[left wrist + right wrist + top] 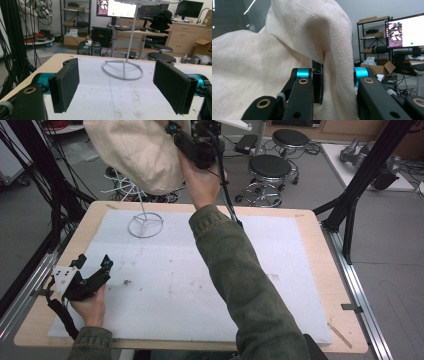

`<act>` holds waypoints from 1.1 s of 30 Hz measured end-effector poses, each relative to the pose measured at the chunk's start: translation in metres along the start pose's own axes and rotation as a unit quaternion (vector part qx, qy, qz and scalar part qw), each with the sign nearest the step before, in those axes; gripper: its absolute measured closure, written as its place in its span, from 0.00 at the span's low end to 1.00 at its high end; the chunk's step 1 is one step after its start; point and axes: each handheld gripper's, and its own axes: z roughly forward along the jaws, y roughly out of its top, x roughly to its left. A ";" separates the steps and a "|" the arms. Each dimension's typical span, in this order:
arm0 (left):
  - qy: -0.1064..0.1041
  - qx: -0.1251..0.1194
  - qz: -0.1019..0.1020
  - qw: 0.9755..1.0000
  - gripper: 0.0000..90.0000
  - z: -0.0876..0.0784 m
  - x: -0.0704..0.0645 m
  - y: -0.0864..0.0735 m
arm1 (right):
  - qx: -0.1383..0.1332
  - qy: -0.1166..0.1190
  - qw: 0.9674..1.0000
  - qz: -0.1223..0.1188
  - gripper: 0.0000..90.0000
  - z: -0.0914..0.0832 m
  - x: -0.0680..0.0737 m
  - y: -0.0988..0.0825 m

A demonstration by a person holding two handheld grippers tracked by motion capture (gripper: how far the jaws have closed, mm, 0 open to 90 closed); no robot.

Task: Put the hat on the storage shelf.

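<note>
A cream cloth hat [135, 150] hangs in the air above the far left of the table, with my right gripper [176, 136] shut on a fold of it. In the right gripper view the cloth [262, 62] bunches between the jaws of that gripper [337, 80]. Below the hat stands a white wire stand [145, 225] with a ring base and a thin upright post; its top is hidden behind the hat. My left gripper [93, 262] rests low at the table's left edge, open and holding nothing. Its view [116, 85] looks at the stand [123, 70] between the pads.
A white mat [165, 290] covers most of the wooden table [320, 250]. Two black stools [270, 167] stand beyond the far edge. A black frame post [360, 180] rises at the right, and cables [30, 180] hang at the left.
</note>
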 end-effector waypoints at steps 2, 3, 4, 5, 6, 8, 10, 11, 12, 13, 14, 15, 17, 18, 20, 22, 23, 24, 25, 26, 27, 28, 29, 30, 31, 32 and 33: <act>0.000 -0.001 -0.001 1.000 0.24 0.000 0.000 0.000 | 0.003 0.002 1.000 0.001 0.85 0.007 0.003 -0.005; 0.000 -0.001 -0.002 1.000 0.24 0.000 0.000 0.000 | 0.006 0.003 1.000 0.001 0.85 0.010 0.004 -0.007; 0.000 0.000 -0.001 1.000 0.24 0.000 0.001 0.000 | 0.010 0.004 1.000 0.001 0.85 0.014 0.005 -0.010; 0.001 -0.001 -0.002 1.000 0.24 0.000 0.001 0.000 | 0.013 0.003 1.000 -0.001 0.85 0.017 0.005 -0.013; 0.001 -0.001 -0.002 1.000 0.24 0.000 0.001 0.000 | 0.016 0.005 1.000 -0.001 0.85 0.020 0.006 -0.015; 0.002 -0.001 -0.003 1.000 0.24 0.000 0.002 0.000 | 0.022 0.008 1.000 0.000 0.85 0.025 0.006 -0.020; 0.003 -0.003 -0.002 1.000 0.24 0.000 0.002 0.000 | 0.029 0.010 1.000 0.000 0.85 0.029 0.005 -0.025; 0.004 -0.005 -0.001 1.000 0.24 0.000 0.002 0.000 | 0.032 0.012 0.999 0.000 0.85 0.030 0.006 -0.027; 0.004 -0.006 0.000 1.000 0.24 0.000 0.002 0.000 | 0.036 0.013 0.999 0.000 0.85 0.031 0.006 -0.029; 0.004 -0.006 0.000 1.000 0.24 0.000 0.002 0.000 | 0.038 0.013 0.999 -0.001 0.85 0.032 0.006 -0.031; 0.005 -0.006 0.000 1.000 0.24 0.000 0.002 0.000 | 0.041 0.015 0.999 -0.002 0.85 0.032 0.005 -0.033; 0.005 -0.006 0.000 1.000 0.24 0.000 0.002 0.000 | 0.042 0.014 0.999 0.001 0.85 0.033 0.005 -0.035; 0.005 -0.006 0.001 1.000 0.24 0.000 0.002 0.000 | 0.047 0.016 0.999 0.000 0.85 0.033 0.004 -0.037; 0.005 -0.007 0.001 1.000 0.24 0.000 0.002 0.000 | 0.049 0.017 0.999 0.000 0.84 0.034 0.003 -0.038; 0.007 -0.008 -0.002 1.000 0.24 -0.001 0.002 0.000 | 0.053 0.021 0.998 0.002 0.84 0.034 0.003 -0.041; 0.007 -0.011 -0.004 1.000 0.24 -0.001 0.002 0.001 | 0.057 0.021 0.998 0.001 0.84 0.034 0.002 -0.043; 0.007 -0.011 -0.003 1.000 0.24 -0.001 0.002 0.001 | 0.060 0.023 0.998 0.000 0.84 0.034 0.002 -0.045; 0.007 -0.011 -0.003 1.000 0.24 -0.001 0.002 0.001 | 0.062 0.024 0.998 -0.001 0.84 0.034 0.001 -0.047; 0.007 -0.010 -0.002 1.000 0.24 -0.001 0.002 0.001 | 0.066 0.026 0.997 -0.002 0.84 0.034 0.001 -0.048; 0.006 -0.010 -0.002 1.000 0.24 -0.001 0.002 0.001 | 0.069 0.029 0.997 -0.003 0.84 0.034 0.000 -0.050; 0.006 -0.010 -0.002 1.000 0.24 -0.001 0.001 0.001 | 0.071 0.029 0.997 -0.004 0.84 0.034 0.000 -0.053; 0.007 -0.010 -0.002 1.000 0.24 -0.001 0.001 0.001 | 0.073 0.031 0.997 -0.004 0.83 0.033 0.000 -0.055; 0.006 -0.010 -0.002 1.000 0.24 -0.001 0.001 0.001 | 0.075 0.032 0.997 -0.006 0.83 0.033 0.000 -0.057; 0.006 -0.009 -0.002 1.000 0.24 -0.001 0.001 0.001 | 0.077 0.033 0.996 -0.006 0.83 0.033 -0.001 -0.060; 0.006 -0.009 -0.002 1.000 0.24 -0.001 0.001 0.001 | 0.077 0.035 0.996 -0.002 0.83 0.033 -0.001 -0.062; 0.006 -0.009 -0.002 1.000 0.24 -0.001 0.001 0.001 | 0.077 0.039 0.996 0.002 0.83 0.033 -0.001 -0.065; 0.006 -0.009 -0.002 1.000 0.24 -0.001 0.001 0.001 | 0.078 0.041 0.996 0.005 0.83 0.033 -0.002 -0.067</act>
